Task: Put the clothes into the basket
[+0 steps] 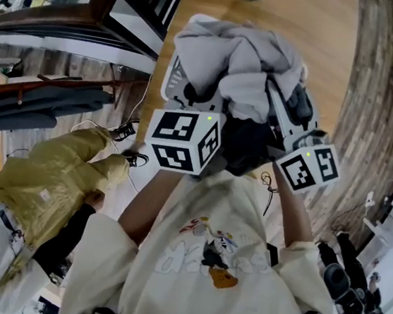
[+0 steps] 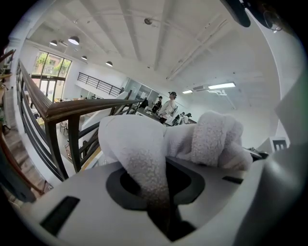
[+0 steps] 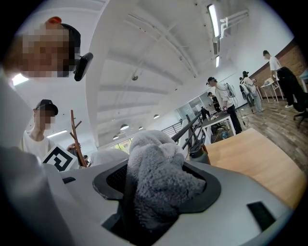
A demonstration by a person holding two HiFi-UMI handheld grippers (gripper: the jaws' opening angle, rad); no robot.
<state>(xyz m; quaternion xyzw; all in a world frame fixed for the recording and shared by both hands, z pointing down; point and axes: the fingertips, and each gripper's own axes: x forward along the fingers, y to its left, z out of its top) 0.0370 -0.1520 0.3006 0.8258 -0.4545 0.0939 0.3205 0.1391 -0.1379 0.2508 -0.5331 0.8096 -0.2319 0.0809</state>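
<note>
Bright, even light is filling the room — tall windows [image 2: 48,74] are glowing at the left gripper view's edge and ceiling strip lights [image 3: 212,19] are glaring white. Both gripper views are bowing toward black corners, and the fleece garment [image 2: 144,168] nearest the lens is blurring softly — shadows are lying faint.

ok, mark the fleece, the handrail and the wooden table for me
fleece [image 1: 246,56], head view, top of the bunched fabric.
handrail [image 2: 86,106], left gripper view, wooden top rail.
wooden table [image 3: 250,156], right gripper view, bare tabletop.
</note>
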